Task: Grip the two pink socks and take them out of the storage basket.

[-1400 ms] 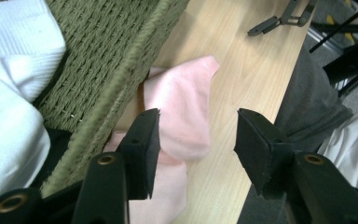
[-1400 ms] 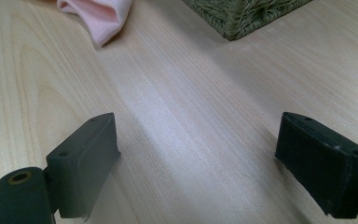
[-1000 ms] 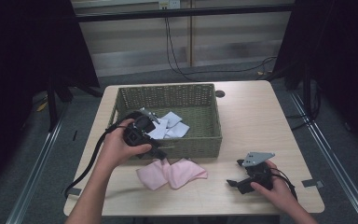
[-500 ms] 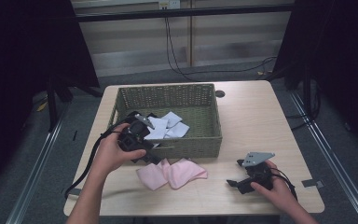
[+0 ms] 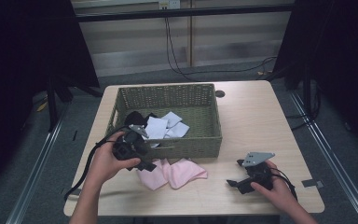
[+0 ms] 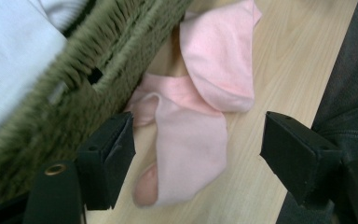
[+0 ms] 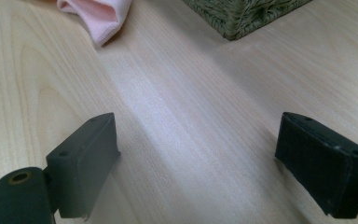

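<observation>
A pair of pink socks (image 5: 172, 173) lies on the wooden table just in front of the green wicker basket (image 5: 200, 140). In the left gripper view the pink socks (image 6: 193, 116) lie between and beyond the jaws, beside the basket's wall (image 6: 74, 93). My left gripper (image 5: 142, 161) is open and hovers over the socks' left end at the basket's front wall. My right gripper (image 5: 235, 182) rests low near the table's front right, open, with bare wood between its jaws (image 7: 196, 154). A sock tip (image 7: 100, 16) shows far off in the right gripper view.
Inside the basket lie white cloths (image 5: 165, 128) and a dark piece (image 5: 135, 119). A basket corner (image 7: 242, 16) shows in the right gripper view. A round cable hole (image 5: 220, 94) sits behind the basket. The table's right half (image 5: 265, 121) is bare wood. A cable trails off the left edge.
My left gripper has come back out of the basket, toward the front, and now hangs over the pink socks. The right gripper has stayed put.
</observation>
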{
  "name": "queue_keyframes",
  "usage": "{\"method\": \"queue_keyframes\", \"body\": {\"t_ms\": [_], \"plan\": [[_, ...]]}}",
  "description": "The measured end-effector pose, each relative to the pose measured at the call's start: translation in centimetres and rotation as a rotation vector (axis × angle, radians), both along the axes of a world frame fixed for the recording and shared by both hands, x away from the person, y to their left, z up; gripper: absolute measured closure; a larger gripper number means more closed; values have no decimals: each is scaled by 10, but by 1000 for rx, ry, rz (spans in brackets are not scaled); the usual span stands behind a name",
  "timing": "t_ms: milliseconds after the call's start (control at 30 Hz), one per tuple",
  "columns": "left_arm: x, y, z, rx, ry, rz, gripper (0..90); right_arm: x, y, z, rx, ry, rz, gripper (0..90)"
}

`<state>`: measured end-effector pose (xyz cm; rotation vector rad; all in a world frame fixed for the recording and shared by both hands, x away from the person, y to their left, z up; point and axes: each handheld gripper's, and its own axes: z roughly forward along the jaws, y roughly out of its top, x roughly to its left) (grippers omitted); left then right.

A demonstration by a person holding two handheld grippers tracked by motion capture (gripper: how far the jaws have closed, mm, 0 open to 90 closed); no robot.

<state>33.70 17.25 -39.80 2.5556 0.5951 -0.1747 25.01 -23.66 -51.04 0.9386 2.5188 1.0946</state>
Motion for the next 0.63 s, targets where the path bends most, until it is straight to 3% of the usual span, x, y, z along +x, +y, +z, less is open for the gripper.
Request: {"method": "queue_keyframes", "body": {"t_ms": [633], "plan": [[-17, 15, -31, 27, 0, 25, 255, 0, 0, 0, 0, 0, 0, 121]]}}
